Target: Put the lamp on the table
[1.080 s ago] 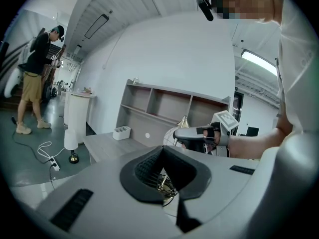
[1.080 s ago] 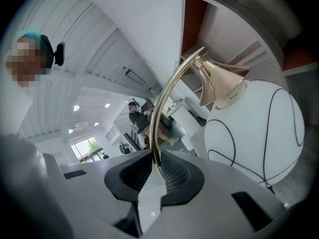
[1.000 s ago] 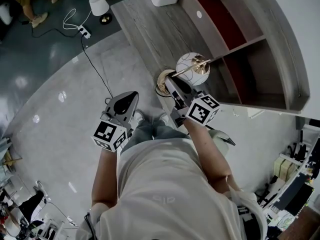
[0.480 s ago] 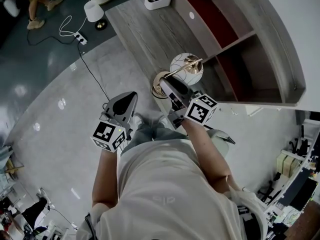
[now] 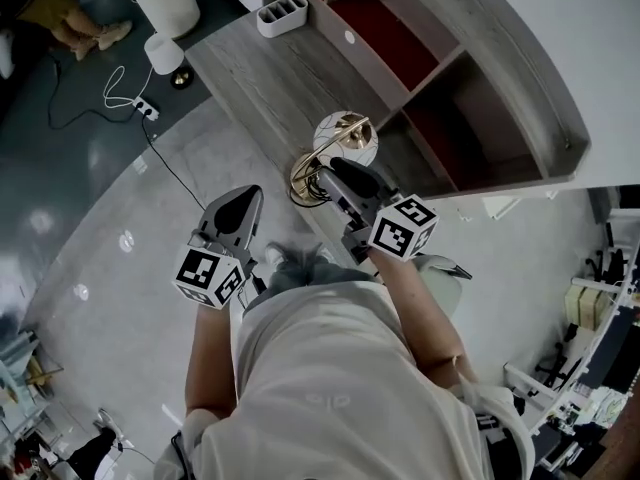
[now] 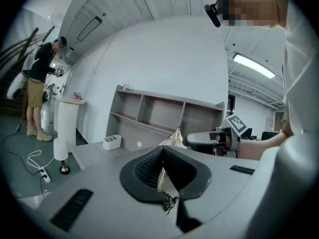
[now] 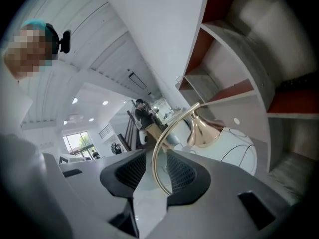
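Right claw stands wide, its jaws just having been opening. The lamp's thin stem passes between the ribbed black pads with a gap on either side, so nothing is gripped. Left claw, out over the pale, glossy floor beside the worktop, has its tips together and holds nothing.

Behind the lamp rises a curved shelf of grey wood grain, its open compartments backed in dark red. The worktop in front of it is a long slab of the same grey, streaked grain.

The lamp stands upright on the worktop at its near edge, just ahead of the right claw. Its shade is a smooth white globe marked with thin dark lines. The globe hangs from a polished, brass-coloured bell cap. The stem is a slim metal rod of the same colour, bent in a long arc. The base is a flat, round, shiny disc.

A small white slotted caddy sits at the worktop's far end, well apart from the lamp.
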Demonstrator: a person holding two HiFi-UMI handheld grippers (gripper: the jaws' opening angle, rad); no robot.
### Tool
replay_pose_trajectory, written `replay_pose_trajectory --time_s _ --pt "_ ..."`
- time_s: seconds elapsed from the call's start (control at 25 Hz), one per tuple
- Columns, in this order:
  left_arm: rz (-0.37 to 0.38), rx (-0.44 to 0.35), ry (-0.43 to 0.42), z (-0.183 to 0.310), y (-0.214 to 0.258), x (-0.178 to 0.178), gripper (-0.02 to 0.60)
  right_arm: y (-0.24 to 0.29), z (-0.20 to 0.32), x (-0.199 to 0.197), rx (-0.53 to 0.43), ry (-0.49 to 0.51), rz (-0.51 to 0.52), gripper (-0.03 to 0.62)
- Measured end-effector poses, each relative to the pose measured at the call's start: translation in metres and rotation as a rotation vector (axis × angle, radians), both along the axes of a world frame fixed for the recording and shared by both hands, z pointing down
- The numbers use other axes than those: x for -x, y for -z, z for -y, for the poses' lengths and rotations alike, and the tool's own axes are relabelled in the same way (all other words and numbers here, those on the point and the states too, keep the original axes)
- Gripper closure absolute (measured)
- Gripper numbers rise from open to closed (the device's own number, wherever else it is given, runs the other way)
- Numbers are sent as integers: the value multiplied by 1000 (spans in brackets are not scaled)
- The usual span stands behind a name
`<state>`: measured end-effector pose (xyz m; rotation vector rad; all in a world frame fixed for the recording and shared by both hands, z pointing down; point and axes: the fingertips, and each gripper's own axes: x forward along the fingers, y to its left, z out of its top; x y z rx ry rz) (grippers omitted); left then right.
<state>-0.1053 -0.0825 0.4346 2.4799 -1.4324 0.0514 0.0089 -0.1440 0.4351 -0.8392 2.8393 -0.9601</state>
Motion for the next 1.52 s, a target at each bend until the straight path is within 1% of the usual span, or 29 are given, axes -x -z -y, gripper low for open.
replay_pose_trajectory --time_s 0.16,0.4,0.68,1.0,1.2,1.36,1.52 --pt "6 -21 -30 7 9 -11 565 19 -1 -26 -98 -52 -69 480" --pt "9 -46 -80 14 20 -31 565 45 -11 -59 -253 -114 -237 519" --pt "29 -97 -156 24 39 -59 565 75 -23 -93 -359 -176 -321 533" --pt "40 -143 -211 27 56 -82 565 82 -33 -130 -399 -263 -407 539" --pt "32 -154 -245 26 64 -93 565 85 -35 -142 -396 -295 -400 539" --pt "30 -162 -239 28 66 -95 565 84 -35 -144 -397 -306 -393 539" --pt "39 -164 -255 29 65 -99 565 79 -36 -145 -384 -309 -381 539"
